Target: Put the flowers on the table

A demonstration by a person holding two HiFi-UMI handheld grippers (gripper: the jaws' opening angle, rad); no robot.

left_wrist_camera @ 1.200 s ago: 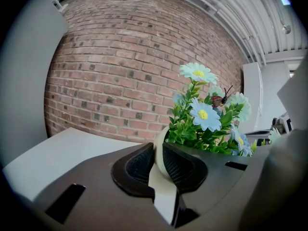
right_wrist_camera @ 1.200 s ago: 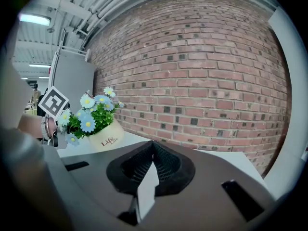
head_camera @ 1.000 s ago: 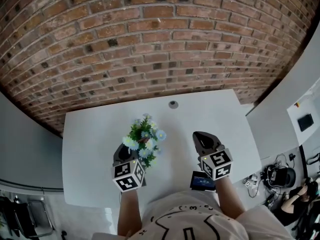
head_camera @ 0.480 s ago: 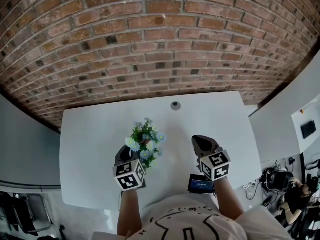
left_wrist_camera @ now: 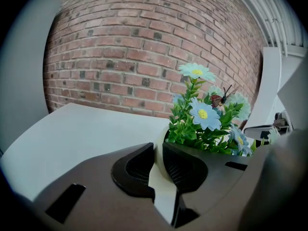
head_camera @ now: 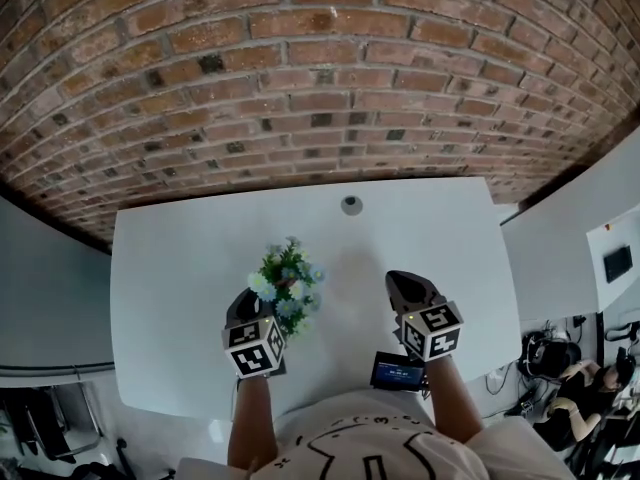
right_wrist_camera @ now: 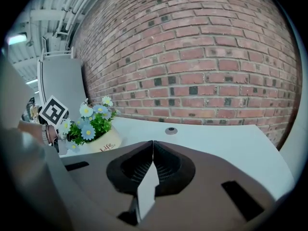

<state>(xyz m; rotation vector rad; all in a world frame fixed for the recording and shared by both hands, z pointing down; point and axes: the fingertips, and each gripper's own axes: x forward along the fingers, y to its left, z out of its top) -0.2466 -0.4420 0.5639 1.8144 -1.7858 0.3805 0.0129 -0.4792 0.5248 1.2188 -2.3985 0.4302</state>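
A cream pot (right_wrist_camera: 100, 141) of blue and white flowers (head_camera: 287, 283) is over the near middle of the white table (head_camera: 170, 298). My left gripper (head_camera: 254, 302) is shut on the pot's near rim (left_wrist_camera: 160, 181), with the flowers (left_wrist_camera: 204, 119) rising just beyond the jaws. Whether the pot's base touches the table is hidden. My right gripper (head_camera: 399, 279) hovers to the right of the pot, apart from it. Its jaws (right_wrist_camera: 153, 142) meet with nothing between them. In the right gripper view the flowers (right_wrist_camera: 89, 124) are at the left.
A small round grey fitting (head_camera: 350, 205) is set in the table near its far edge, also visible ahead of the right gripper (right_wrist_camera: 171, 131). A brick wall (head_camera: 300, 88) stands right behind the table. A dark screen device (head_camera: 398, 371) sits at the near edge by the right hand.
The head view has shifted a little, so more of the wall shows. Both grippers and the pot keep nearly the same places over the table.
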